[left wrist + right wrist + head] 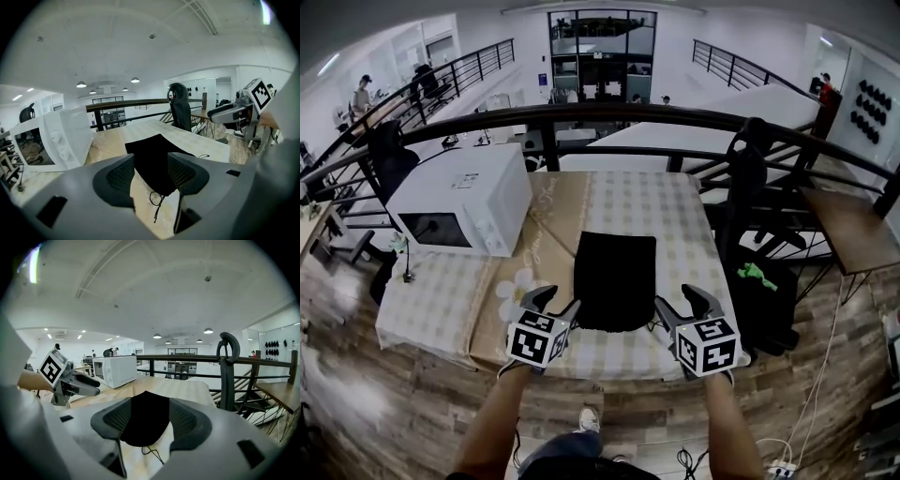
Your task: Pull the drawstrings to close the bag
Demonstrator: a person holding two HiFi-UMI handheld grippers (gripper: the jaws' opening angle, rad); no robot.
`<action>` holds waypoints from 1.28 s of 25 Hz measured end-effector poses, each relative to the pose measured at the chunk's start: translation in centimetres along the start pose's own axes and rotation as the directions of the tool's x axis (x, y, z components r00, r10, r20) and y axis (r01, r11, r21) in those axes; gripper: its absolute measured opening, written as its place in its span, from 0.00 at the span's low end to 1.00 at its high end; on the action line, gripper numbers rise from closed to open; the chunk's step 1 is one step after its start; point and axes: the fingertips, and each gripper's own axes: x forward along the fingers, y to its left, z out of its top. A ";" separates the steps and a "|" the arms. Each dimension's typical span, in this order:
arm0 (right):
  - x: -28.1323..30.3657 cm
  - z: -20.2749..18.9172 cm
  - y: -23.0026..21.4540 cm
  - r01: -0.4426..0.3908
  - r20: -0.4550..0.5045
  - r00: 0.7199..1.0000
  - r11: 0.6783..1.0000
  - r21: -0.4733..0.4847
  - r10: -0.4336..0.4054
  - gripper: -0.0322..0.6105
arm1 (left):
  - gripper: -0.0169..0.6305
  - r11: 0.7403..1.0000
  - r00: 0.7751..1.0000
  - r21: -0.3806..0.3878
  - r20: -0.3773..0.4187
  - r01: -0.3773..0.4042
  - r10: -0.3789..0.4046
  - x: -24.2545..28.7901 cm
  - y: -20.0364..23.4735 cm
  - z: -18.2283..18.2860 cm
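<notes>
Bag (615, 279) not cinched yet — left gripper (558, 302) and right gripper (684, 305) hover empty, jaws apart — next up, pinch the drawstrings (158, 206).

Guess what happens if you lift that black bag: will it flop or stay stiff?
Probably flop: the bag lies flat like thin cloth on the table. It looks empty, so it is likely light. Its thin string curls loosely, so pulling it might drag the bag along.
</notes>
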 end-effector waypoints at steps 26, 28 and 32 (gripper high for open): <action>2.6 -9.2 -1.1 -0.016 -0.213 0.977 1.000 0.012 0.018 0.42 | 0.38 0.959 0.936 0.182 -0.318 0.216 -0.151 3.9 -2.7 -11.0; 2.6 -10.1 -1.4 -0.014 -0.235 0.972 1.000 0.010 0.016 0.42 | 0.38 0.955 0.928 0.189 -0.339 0.230 -0.157 4.1 -2.8 -11.5; 2.7 -11.7 -1.9 -0.013 -0.270 0.963 1.000 0.011 0.015 0.42 | 0.38 0.943 0.912 0.204 -0.373 0.263 -0.173 4.7 -3.1 -12.3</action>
